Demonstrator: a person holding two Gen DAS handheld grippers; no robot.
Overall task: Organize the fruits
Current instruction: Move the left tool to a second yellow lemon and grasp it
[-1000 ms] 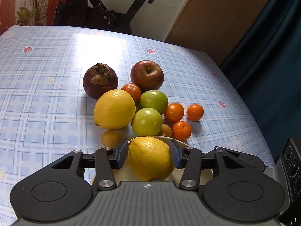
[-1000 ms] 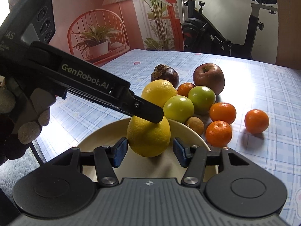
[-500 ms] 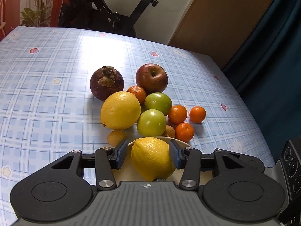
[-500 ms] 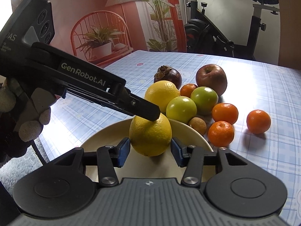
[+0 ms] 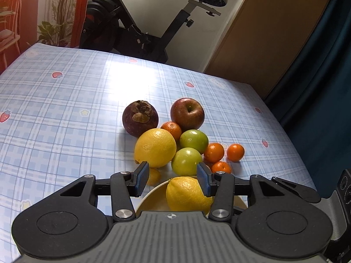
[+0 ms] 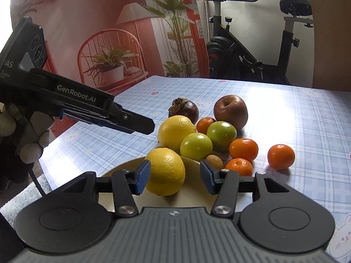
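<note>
A yellow, pebbly-skinned lemon lies on the cream round plate at the near edge of the blue checked table. The left tool hovers above it, parted and empty; the right tool is likewise parted, gripping nothing.

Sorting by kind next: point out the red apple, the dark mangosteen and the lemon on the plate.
red apple [image 5: 187, 114]: left wrist view, its front skin below the stem dimple.
dark mangosteen [image 5: 140, 120]: left wrist view, purple rind under the dried cap.
lemon on the plate [image 6: 165, 171]: right wrist view, middle of its peel.
</note>
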